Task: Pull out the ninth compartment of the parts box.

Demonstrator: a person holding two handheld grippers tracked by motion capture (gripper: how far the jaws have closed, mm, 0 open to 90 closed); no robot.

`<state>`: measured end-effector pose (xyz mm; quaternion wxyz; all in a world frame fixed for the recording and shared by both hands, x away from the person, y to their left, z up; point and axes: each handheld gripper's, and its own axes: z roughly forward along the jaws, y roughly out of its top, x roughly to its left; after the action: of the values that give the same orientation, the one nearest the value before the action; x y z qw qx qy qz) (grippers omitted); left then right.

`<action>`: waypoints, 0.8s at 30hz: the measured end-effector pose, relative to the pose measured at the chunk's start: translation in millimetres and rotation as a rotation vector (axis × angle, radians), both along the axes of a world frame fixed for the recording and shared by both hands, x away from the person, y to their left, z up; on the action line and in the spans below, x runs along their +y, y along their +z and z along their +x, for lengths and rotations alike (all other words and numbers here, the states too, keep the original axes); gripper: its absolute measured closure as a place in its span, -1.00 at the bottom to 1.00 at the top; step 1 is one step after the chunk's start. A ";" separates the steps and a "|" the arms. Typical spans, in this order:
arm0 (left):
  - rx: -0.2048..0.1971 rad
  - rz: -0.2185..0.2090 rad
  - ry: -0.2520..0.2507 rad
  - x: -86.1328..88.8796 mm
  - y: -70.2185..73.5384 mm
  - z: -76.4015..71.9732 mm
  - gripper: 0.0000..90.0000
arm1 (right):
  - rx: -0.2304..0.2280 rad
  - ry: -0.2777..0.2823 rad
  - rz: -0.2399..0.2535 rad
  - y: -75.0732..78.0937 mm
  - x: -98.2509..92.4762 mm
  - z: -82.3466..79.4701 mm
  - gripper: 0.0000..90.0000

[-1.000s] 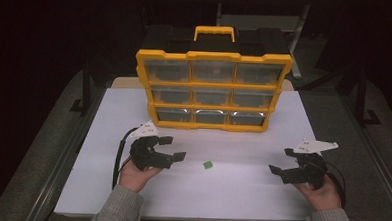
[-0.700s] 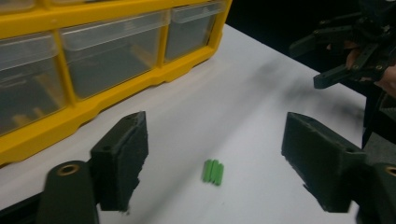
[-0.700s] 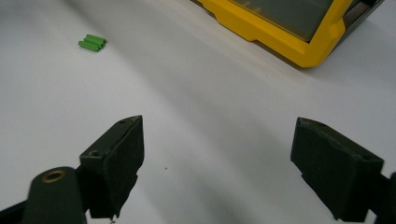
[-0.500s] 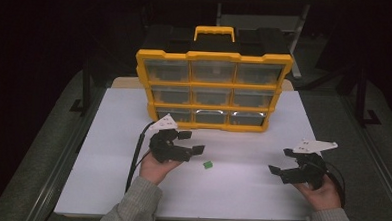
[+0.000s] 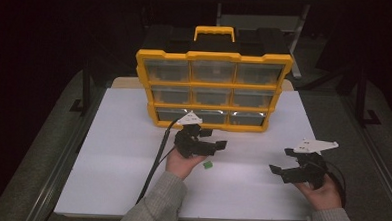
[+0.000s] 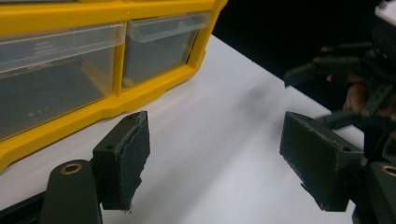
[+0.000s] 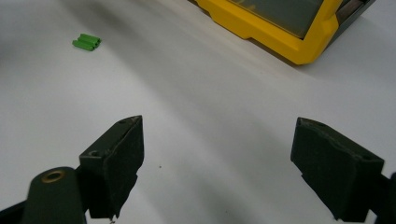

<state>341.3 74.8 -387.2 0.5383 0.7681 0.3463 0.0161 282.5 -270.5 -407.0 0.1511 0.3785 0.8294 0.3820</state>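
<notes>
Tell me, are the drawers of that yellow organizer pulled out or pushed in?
Pushed in: in the high view, all nine clear drawers sit flush within the yellow organizer frame, which stands upright.

On the white desk (image 5: 107, 151) the left tool (image 5: 213, 144) is just in front of the yellow drawer box (image 5: 212, 88), with jaws apart and empty. A small green piece (image 5: 207, 165) lies beside that hand, and the right tool (image 5: 282, 162) is well apart, also with jaws apart

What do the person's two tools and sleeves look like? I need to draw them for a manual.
Both are black two-jaw tools: the left tool and the right tool each carry a pale grey three-cornered plate on top and end in blocky dark pads. A black cable trails from the left one. The person wears grey knitted sleeves.
</notes>
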 end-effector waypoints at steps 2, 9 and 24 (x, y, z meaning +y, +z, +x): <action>0.007 -0.004 0.005 -3.8 -1.6 2.9 -0.45 | 0.000 0.000 0.001 -0.1 -0.1 0.1 -0.64; 0.048 -0.087 0.074 -18.3 -1.9 12.4 -0.34 | 0.003 0.000 0.009 -1.0 0.1 2.4 -0.64; 0.117 -0.145 0.179 -56.8 -14.2 30.3 -0.14 | 0.009 0.004 0.025 -0.7 -1.2 6.0 -0.63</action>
<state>371.6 18.0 -401.4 0.5677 0.6929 0.4446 -0.0061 288.5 -271.7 -407.7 0.1420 0.3804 0.8261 0.3908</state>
